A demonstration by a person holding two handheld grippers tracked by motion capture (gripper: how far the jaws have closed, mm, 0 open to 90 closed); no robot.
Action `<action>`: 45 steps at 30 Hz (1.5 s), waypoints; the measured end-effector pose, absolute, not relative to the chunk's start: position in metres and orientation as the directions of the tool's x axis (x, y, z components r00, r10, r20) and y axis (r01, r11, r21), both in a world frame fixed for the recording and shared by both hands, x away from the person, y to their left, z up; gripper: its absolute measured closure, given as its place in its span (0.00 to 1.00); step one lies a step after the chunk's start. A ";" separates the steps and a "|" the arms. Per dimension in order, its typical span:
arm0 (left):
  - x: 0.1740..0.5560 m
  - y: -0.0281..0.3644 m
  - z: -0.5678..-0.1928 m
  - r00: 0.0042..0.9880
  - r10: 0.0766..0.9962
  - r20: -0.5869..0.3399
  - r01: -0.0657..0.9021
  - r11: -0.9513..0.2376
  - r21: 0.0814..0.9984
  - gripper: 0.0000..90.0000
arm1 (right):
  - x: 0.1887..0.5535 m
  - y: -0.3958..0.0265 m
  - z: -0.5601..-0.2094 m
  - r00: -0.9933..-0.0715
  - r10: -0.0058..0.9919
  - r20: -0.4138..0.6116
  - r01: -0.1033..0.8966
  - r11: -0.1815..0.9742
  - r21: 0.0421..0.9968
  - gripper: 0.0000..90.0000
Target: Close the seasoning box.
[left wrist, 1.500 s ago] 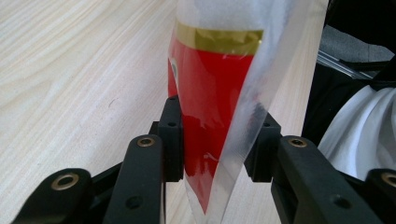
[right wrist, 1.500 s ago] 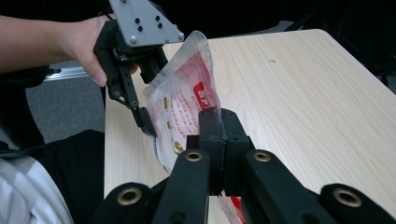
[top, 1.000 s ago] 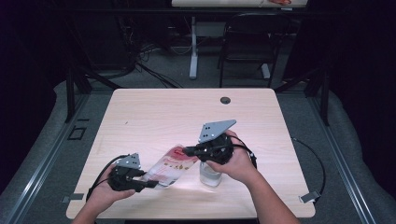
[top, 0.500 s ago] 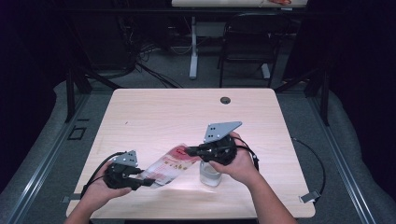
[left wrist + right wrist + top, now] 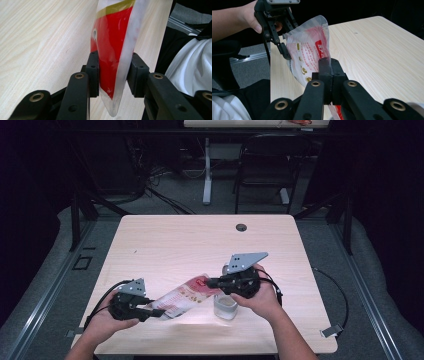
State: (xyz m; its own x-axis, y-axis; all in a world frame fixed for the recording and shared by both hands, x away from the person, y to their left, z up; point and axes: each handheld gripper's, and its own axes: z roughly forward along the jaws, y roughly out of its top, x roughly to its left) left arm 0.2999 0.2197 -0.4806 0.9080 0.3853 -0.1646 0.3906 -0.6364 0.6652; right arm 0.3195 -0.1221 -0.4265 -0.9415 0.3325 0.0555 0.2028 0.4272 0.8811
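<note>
A red and white plastic bag (image 5: 185, 296) hangs stretched between my two grippers above the front of the wooden table (image 5: 200, 245). My left gripper (image 5: 155, 312) is shut on the bag's lower end; in the left gripper view its pads (image 5: 93, 72) press the bag (image 5: 112, 50) from both sides. My right gripper (image 5: 210, 282) is shut on the bag's upper edge, with the jaws pinched tight (image 5: 329, 63) on the film (image 5: 308, 47). In the right gripper view the left gripper (image 5: 284, 53) shows at the bag's far end. A clear cup (image 5: 225, 306) stands on the table under the right hand.
A round cable hole (image 5: 241, 227) sits near the table's far edge. A black chair (image 5: 265, 165) and a table leg stand beyond it. A cable (image 5: 330, 290) loops off the table's right side. Bare wood lies across the far half.
The two hands have drifted slightly apart, the right one a little to the right, and the bag stays held between them.
</note>
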 end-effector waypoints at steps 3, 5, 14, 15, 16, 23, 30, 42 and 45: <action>0.300 0.221 -0.477 0.910 0.385 -0.155 0.383 -0.635 0.671 0.75 | 0.319 -0.125 -0.428 -0.940 0.334 0.068 0.210 0.413 0.886 1.00; 0.300 0.221 -0.476 0.909 0.386 -0.156 0.383 -0.631 0.675 0.75 | 0.319 -0.126 -0.429 -0.939 0.336 0.073 0.214 0.405 0.889 1.00; 0.300 0.224 -0.470 0.910 0.386 -0.155 0.380 -0.620 0.687 0.76 | 0.318 -0.131 -0.432 -0.935 0.342 0.094 0.227 0.375 0.899 1.00; 0.300 0.224 -0.469 0.910 0.386 -0.153 0.379 -0.621 0.686 0.76 | 0.319 -0.131 -0.432 -0.935 0.342 0.094 0.228 0.376 0.898 1.00; 0.300 0.224 -0.468 0.910 0.386 -0.153 0.378 -0.620 0.688 0.76 | 0.318 -0.132 -0.432 -0.935 0.343 0.093 0.228 0.376 0.898 1.00; 0.302 0.225 -0.461 0.913 0.382 -0.142 0.368 -0.623 0.690 0.76 | 0.318 -0.135 -0.433 -0.933 0.347 0.100 0.233 0.368 0.900 1.00; 0.303 0.226 -0.453 0.911 0.386 -0.143 0.369 -0.612 0.699 0.77 | 0.318 -0.139 -0.434 -0.928 0.357 0.106 0.241 0.359 0.902 1.00; 0.306 0.227 -0.443 0.912 0.387 -0.138 0.363 -0.601 0.713 0.78 | 0.318 -0.144 -0.435 -0.923 0.365 0.119 0.252 0.345 0.904 1.00; 0.306 0.227 -0.441 0.912 0.388 -0.135 0.360 -0.597 0.717 0.78 | 0.318 -0.145 -0.436 -0.922 0.366 0.123 0.256 0.341 0.904 1.00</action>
State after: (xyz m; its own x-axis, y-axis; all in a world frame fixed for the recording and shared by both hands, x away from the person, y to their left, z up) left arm 0.3063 0.2270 -0.4409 0.9117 0.3881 -0.1349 0.3603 -0.5973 0.7166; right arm 0.3183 -0.1449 -0.4358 -0.9225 0.3660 0.1229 0.2559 0.3414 0.9044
